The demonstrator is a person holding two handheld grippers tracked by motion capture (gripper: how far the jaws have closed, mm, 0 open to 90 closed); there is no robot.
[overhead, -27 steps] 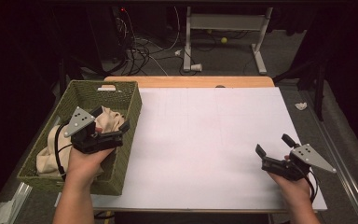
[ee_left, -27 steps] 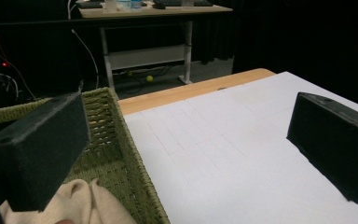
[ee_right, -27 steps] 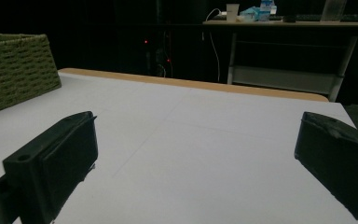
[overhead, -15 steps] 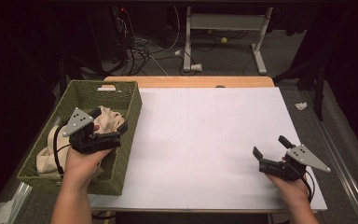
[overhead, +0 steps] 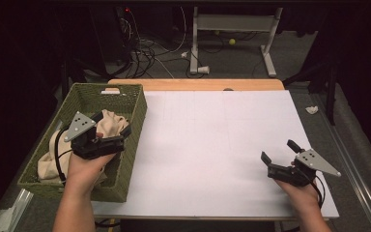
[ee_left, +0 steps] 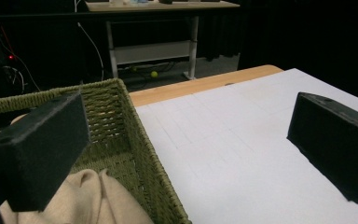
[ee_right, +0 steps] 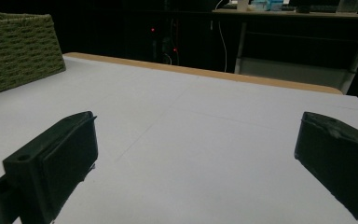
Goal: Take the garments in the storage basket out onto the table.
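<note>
High view: the left gripper [overhead: 112, 129] hangs over the woven basket [overhead: 134, 126] at the table's left edge, just above the beige cloth [overhead: 110, 122]; the right gripper [overhead: 278, 155] rests low near the table's right front corner, well apart from both
Progress: judged at the very start; the cloth lies bunched inside the basket, not yet gripped; taking it out and whatever follows are all left to do
Left jaws: spread wide, nothing between the pads; in the left gripper view one jaw stands over the basket's interior, the other over the white sheet [ee_left: 242, 154]
Right jaws: spread wide and empty, over bare sheet
Cloth: soft, matte, loosely crumpled with rounded folds [ee_left: 93, 198]; likely limp when lifted
Basket: olive-green wicker, rectangular, coarse ribbed weave, stiff upright walls [ee_left: 135, 140]
Table cover: smooth white sheet, faintly creased in a grid; a wooden edge [overhead: 198, 85] shows along the far side
</note>
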